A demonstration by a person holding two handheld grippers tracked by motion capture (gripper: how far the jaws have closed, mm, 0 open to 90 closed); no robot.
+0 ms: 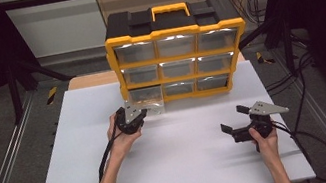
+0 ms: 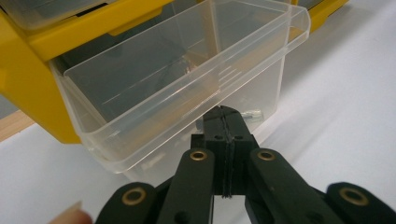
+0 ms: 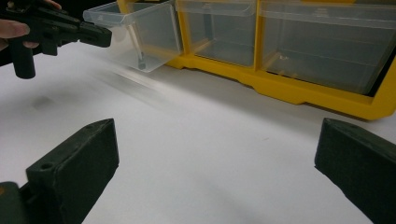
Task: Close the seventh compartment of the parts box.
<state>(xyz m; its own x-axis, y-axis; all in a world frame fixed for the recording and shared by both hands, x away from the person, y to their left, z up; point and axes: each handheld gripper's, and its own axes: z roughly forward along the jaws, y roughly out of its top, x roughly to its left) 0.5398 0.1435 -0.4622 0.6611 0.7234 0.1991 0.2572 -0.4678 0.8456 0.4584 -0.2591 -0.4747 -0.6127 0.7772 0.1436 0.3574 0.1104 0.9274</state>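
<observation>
Touching the left hand-held gripper (image 2: 227,122) tips: pulled-out clear drawer (image 2: 187,79).

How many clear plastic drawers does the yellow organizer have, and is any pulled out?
9, in three rows of three in the yellow-and-black organizer. The bottom-left clear plastic drawer is pulled out; the other eight sit closed.

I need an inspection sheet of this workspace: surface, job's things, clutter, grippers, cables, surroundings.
Surface: white table top, bare at the front.
Job's things: yellow drawer cabinet at the back; its bottom-left clear drawer is pulled partly out; a small metal part lies inside.
Clutter: nothing seen.
Grippers: left gripper shut, its tip at the drawer's front lip; right gripper open, holding nothing.
Cables: black cable trails from the left gripper; more cables hang right of the table.
Surroundings: metal rail, dark floor.
</observation>
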